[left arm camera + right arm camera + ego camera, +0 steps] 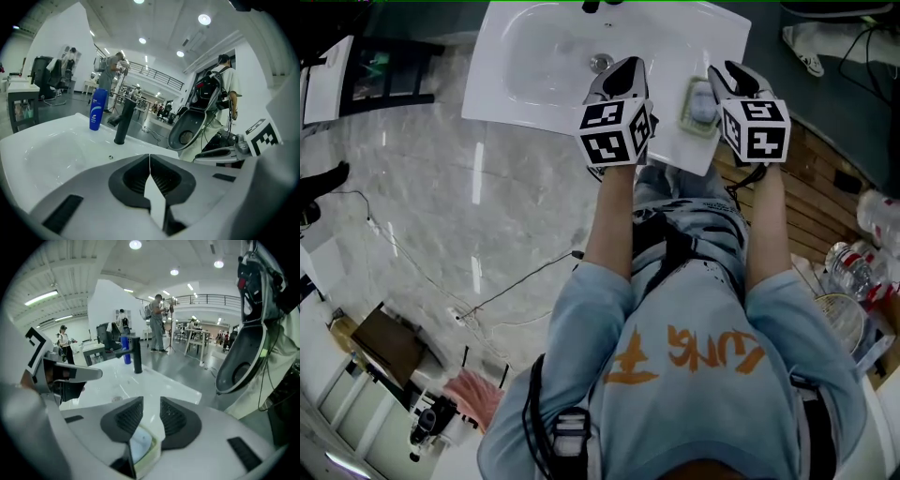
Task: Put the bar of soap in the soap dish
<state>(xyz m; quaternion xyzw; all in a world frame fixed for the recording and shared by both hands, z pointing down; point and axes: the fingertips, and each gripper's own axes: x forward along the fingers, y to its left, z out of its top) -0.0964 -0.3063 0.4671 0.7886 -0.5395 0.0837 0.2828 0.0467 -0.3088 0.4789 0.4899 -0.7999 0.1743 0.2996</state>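
Soap: the bar of soap [701, 105] lies in the soap dish [685, 120], which sits on the flat right-hand ledge of the white sink [534, 56].
Task so far: judging by this, the soap is already in the dish and little seems left but to draw the hands clear.
Key relation: in the head view the dish lies between the two grippers, just beside the right gripper [727, 71] on its inner side and farther from the left gripper [626, 66]. The right hand is plainly the nearer.
Seen from the right gripper: the soap [139, 446] is not between the jaws. It shows low in that view, under the left jaw and back from the tips, with the dish rim [153, 456] around it.
Long axis: dish and soap seem to run away from the person, roughly along the line the right gripper points.
Right fingers: a narrow gap at the right gripper [151, 405], with only bare sink showing through it. They hold nothing.
Left fingers: at the left gripper [150, 158] the pads are closed together with nothing between them, and it points over the basin.
Soap's look: a pale bluish-white, rounded bar, smooth and probably slippery. The dish is a dull yellow-green with a raised rim.
Next move, as a guess: any re-grip would need the right gripper to come back and down over the dish.
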